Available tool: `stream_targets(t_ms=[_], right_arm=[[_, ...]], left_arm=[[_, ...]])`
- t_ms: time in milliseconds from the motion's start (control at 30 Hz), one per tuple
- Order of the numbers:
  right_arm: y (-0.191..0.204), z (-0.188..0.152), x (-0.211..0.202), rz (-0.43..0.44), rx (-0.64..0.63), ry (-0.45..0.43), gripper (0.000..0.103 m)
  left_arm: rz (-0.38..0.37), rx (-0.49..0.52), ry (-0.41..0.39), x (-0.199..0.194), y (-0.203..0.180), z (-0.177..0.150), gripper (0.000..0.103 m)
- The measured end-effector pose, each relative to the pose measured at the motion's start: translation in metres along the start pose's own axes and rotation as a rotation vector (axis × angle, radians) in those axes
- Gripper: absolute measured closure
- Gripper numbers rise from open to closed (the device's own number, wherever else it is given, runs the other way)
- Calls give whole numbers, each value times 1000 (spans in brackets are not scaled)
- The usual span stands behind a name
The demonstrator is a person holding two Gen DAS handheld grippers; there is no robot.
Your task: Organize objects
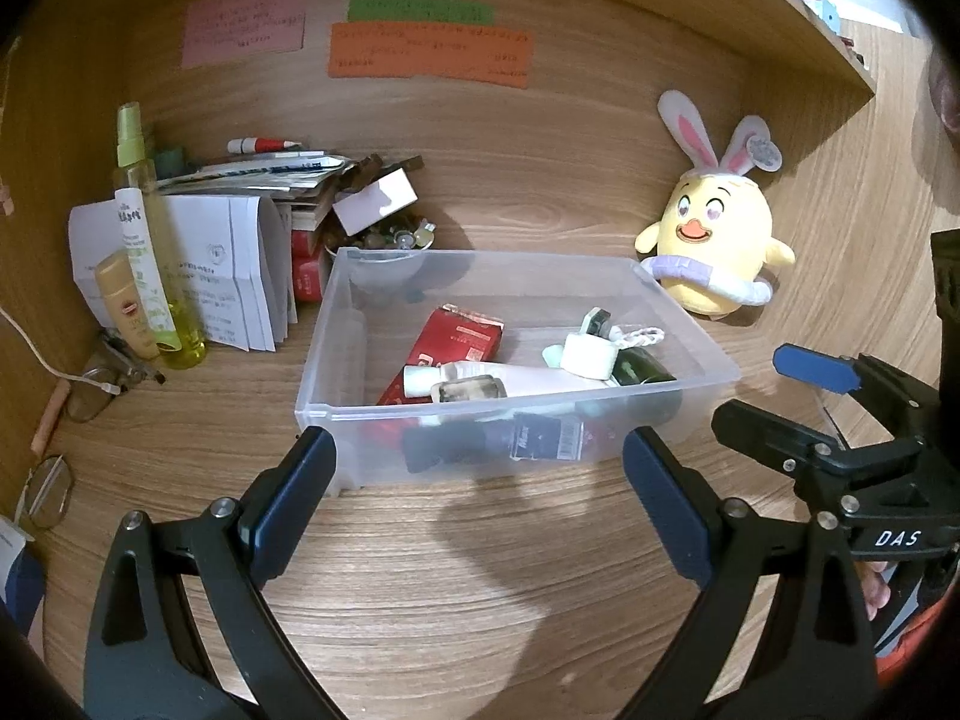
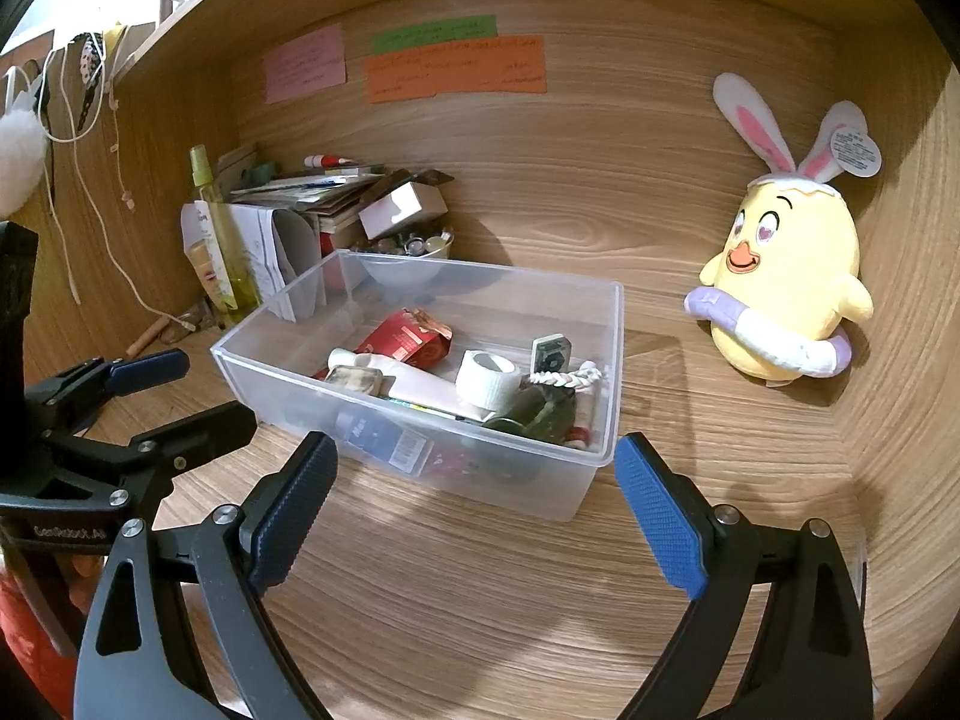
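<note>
A clear plastic bin (image 1: 690, 324) stands on the wooden desk, also in the right wrist view (image 2: 612, 360). It holds a red packet (image 1: 462, 339), a white tube (image 1: 510, 375), a roll of white tape (image 2: 486, 378), a dark green bottle (image 2: 534, 411) and other small items. My left gripper (image 1: 480, 504) is open and empty, just in front of the bin. My right gripper (image 2: 474, 504) is open and empty, in front of the bin's near right corner. The right gripper shows at the right edge of the left wrist view (image 1: 774, 390).
A yellow plush chick with bunny ears (image 1: 714, 240) sits right of the bin (image 2: 786, 288). At the back left stand a spray bottle (image 1: 150, 228), a tan tube (image 1: 123, 306), folded papers (image 1: 240, 276), a bowl of small items (image 1: 390, 237). Glasses (image 1: 90, 384) and a cable lie left.
</note>
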State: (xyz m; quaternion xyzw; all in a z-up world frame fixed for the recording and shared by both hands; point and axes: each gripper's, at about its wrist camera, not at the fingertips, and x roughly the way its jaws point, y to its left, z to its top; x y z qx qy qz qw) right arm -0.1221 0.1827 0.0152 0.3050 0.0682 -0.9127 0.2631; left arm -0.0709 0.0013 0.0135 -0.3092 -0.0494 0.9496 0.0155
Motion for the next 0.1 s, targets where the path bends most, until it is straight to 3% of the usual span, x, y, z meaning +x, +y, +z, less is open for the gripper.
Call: stream_targets(t_ms=[100], right_arm=[[0, 0, 0, -1, -1, 0, 10]], left_arm=[[-8, 1, 5, 0, -1, 0, 4]])
